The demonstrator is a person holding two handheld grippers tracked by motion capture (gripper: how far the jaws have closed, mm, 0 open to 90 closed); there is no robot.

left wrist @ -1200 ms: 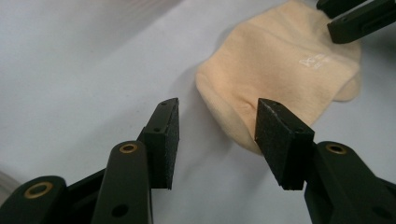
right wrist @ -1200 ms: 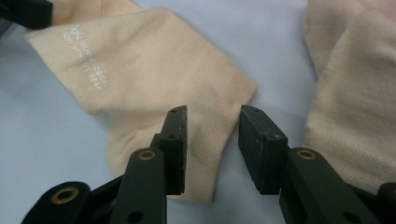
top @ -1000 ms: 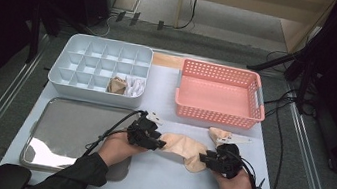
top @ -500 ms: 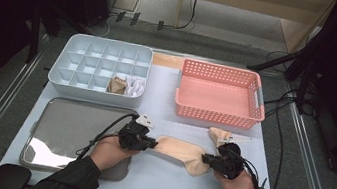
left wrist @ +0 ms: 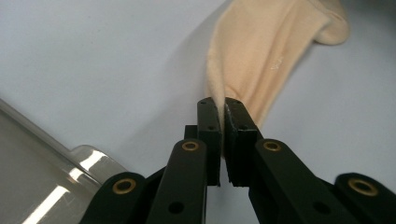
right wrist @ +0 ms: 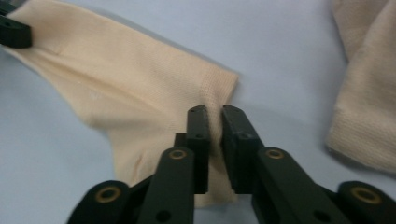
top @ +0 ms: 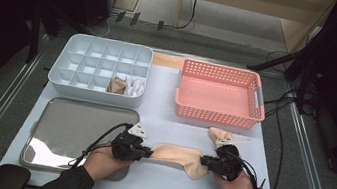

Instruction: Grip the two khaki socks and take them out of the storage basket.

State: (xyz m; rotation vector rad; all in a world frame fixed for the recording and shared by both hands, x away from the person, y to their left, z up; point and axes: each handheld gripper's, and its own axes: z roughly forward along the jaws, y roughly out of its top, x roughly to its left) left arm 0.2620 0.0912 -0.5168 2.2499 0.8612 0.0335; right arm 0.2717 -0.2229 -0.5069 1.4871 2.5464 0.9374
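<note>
— How are the tongs seen to be set?

— The left gripper (top: 146, 152) is clamped on one end of the beige sock (top: 178, 155); in the left gripper view (left wrist: 218, 108) a thin fold of cloth is pinched between the two black jaws, which are drawn nearly together. The right gripper (top: 207, 162) is closed on the other end, and in the right gripper view (right wrist: 212, 116) the knitted edge of the sock (right wrist: 126, 88) is caught between its jaws.

— And where is the sock placed?

— It is stretched flat on the pale table (top: 163, 119) between the two grippers, at about six o'clock from the table's middle. The metal tray (top: 76, 126) is found at nine o'clock from the left gripper (its rim is seen just beside that gripper in the left gripper view (left wrist: 56, 154)).

— What else is laid out?

— A second beige sock (top: 221, 135) is lying at twelve o'clock from the right gripper, just beside it. The pink basket (top: 219, 93) is set at one o'clock from the stretched sock, and the white divided box (top: 101, 69) at eleven o'clock, with a bundle of beige cloth (top: 117, 86) and a white one (top: 134, 87) kept in its near compartments.
</note>
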